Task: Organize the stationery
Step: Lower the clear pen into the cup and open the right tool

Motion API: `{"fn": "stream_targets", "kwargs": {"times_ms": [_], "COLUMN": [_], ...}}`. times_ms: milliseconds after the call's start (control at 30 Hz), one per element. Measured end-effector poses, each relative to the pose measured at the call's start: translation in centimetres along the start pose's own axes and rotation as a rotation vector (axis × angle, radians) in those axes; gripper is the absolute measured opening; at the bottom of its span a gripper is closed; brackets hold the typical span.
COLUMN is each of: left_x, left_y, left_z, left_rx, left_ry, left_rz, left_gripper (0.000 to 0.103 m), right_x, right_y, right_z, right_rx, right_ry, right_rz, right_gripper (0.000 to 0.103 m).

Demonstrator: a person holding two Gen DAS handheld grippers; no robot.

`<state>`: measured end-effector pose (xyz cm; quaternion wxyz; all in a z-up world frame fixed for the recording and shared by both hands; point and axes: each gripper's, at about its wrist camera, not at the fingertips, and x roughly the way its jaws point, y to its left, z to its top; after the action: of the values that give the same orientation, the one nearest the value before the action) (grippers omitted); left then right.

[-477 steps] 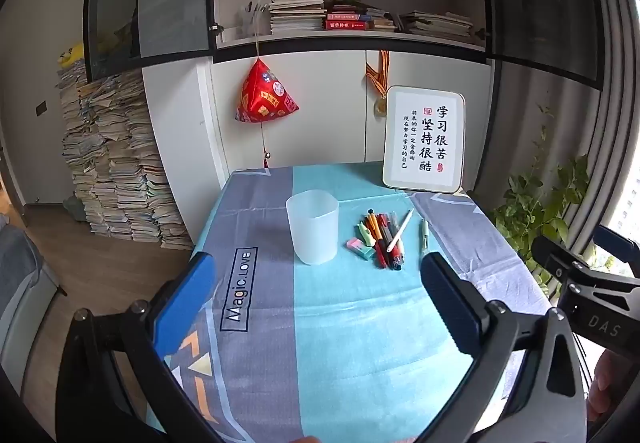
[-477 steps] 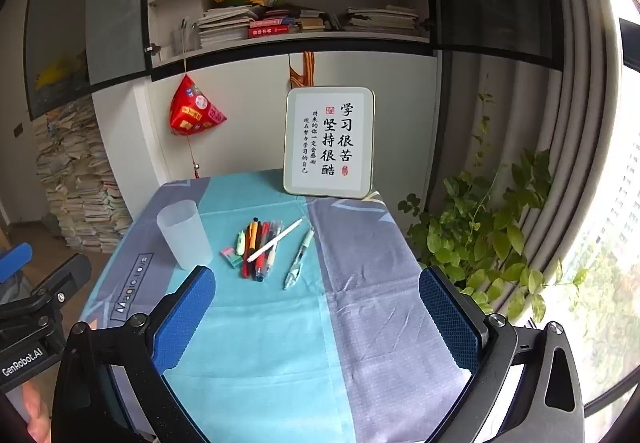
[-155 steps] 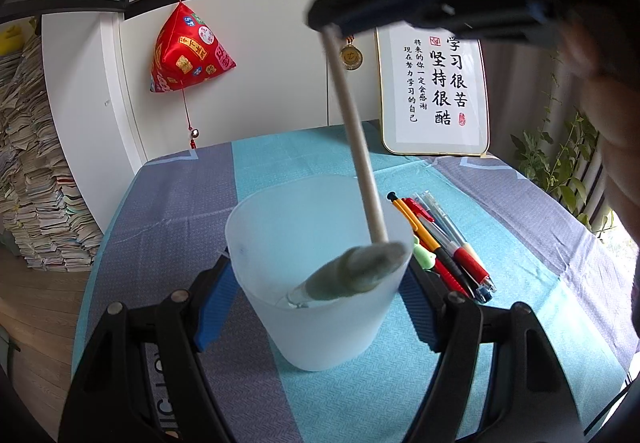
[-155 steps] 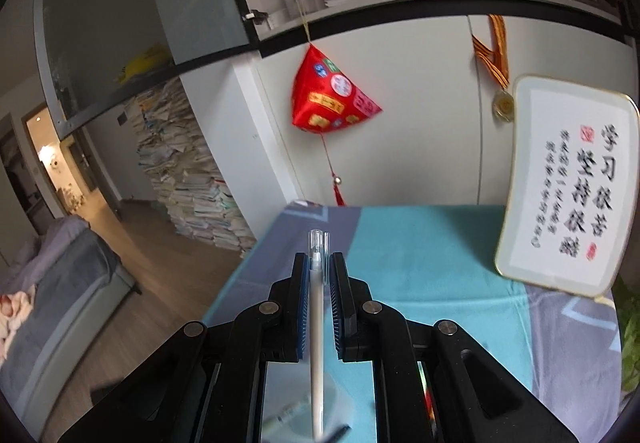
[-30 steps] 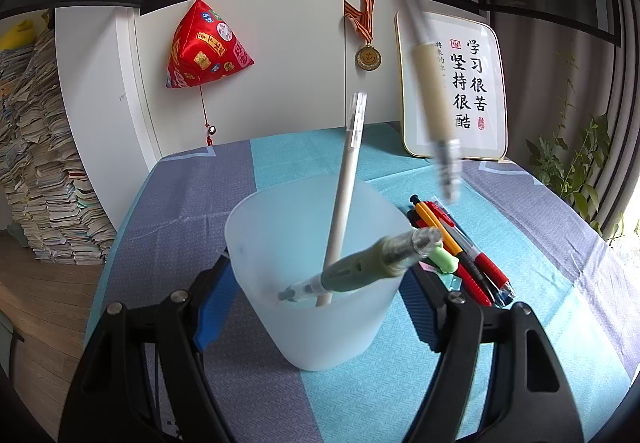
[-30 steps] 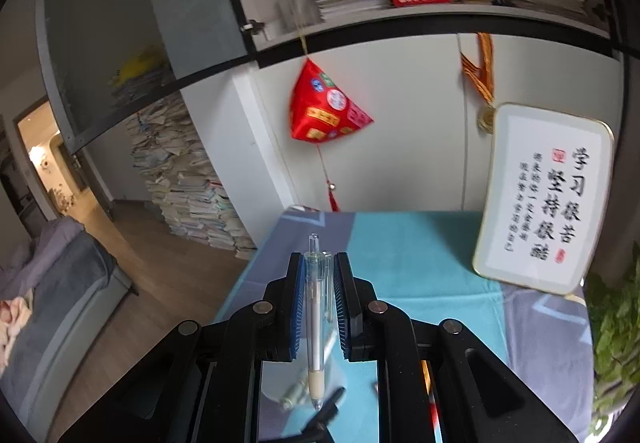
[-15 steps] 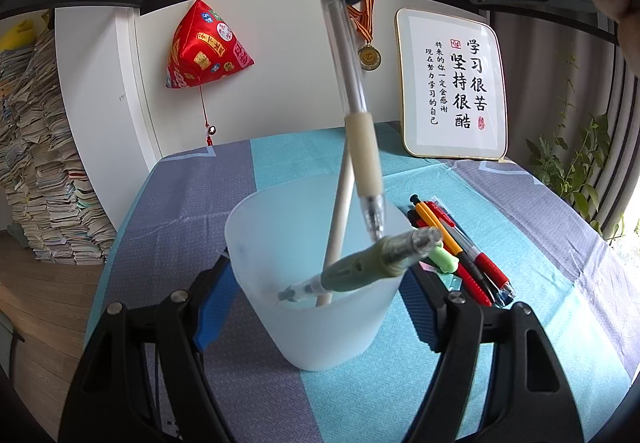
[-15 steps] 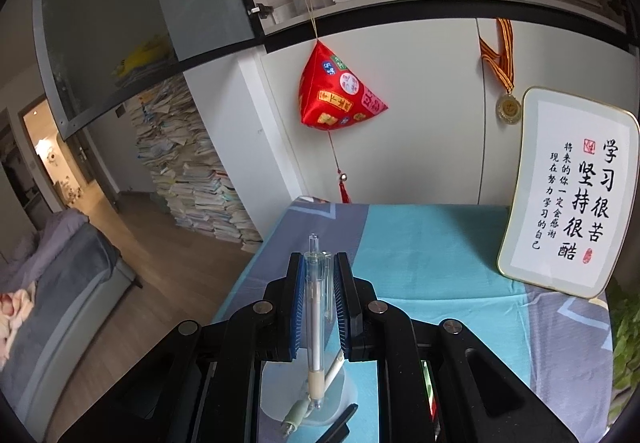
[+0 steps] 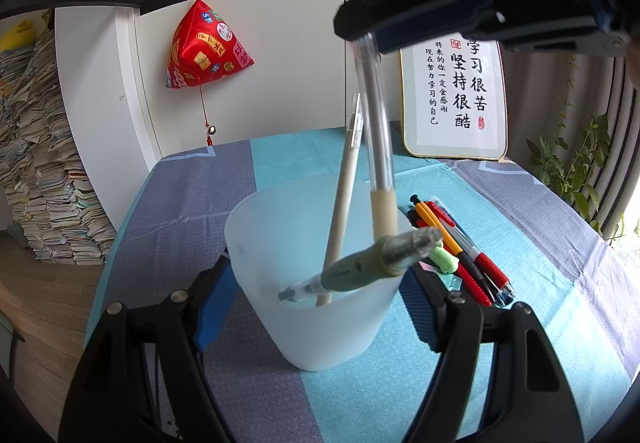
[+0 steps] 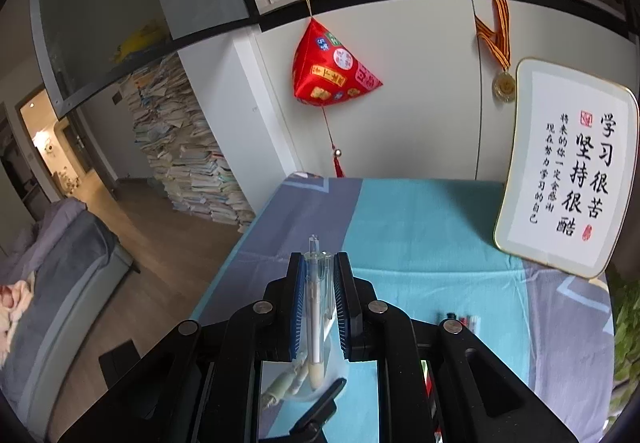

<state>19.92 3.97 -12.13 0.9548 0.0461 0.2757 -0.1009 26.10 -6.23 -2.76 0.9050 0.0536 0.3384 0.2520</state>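
- Right gripper (image 10: 318, 307) is clamped on a clear pen (image 9: 376, 123), which hangs tip-down from its blue pads; the cream grip end reaches into the mouth of the cup (image 9: 320, 323).
- Left gripper (image 9: 316, 307) has its blue pads pressed on either side of the frosted cup, which stands on the tablecloth (image 9: 520, 283).
- Inside the cup: a cream pen (image 9: 342, 203) leaning upright and a green pen (image 9: 372, 263) lying slanted across the rim.
- Just right of the cup, loose pens (image 9: 460, 247) in red, orange and black lie on the cloth with a green eraser (image 9: 442, 257).
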Motion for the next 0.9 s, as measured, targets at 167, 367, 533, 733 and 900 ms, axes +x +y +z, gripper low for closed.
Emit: {"fn": "stream_targets", "kwargs": {"times_ms": [167,367,533,733,900], "left_x": [0.0,0.0,0.0,0.0,0.0], "left_y": [0.0,0.0,0.0,0.0,0.0], "left_z": [0.0,0.0,0.0,0.0,0.0], "left_rx": [0.000,0.000,0.000,-0.001,-0.001], "left_ry": [0.000,0.000,0.000,0.000,0.000], "left_rz": [0.000,0.000,0.000,-0.001,-0.001], "left_gripper": [0.074,0.074,0.074,0.074,0.074], "right_x": [-0.3,-0.1,0.0,0.2,0.5], "right_y": [0.0,-0.2,-0.1,-0.3,-0.9], "right_z": [-0.8,-1.3,-2.1,-2.9,-3.1], "right_rx": [-0.005,0.006,-0.001,0.010,0.043], "right_ry": [0.014,0.042,0.064,0.084,0.112], "right_rz": [0.003,0.011,0.009,0.012,0.032], "right_gripper": [0.015,0.015,0.015,0.015,0.015]}}
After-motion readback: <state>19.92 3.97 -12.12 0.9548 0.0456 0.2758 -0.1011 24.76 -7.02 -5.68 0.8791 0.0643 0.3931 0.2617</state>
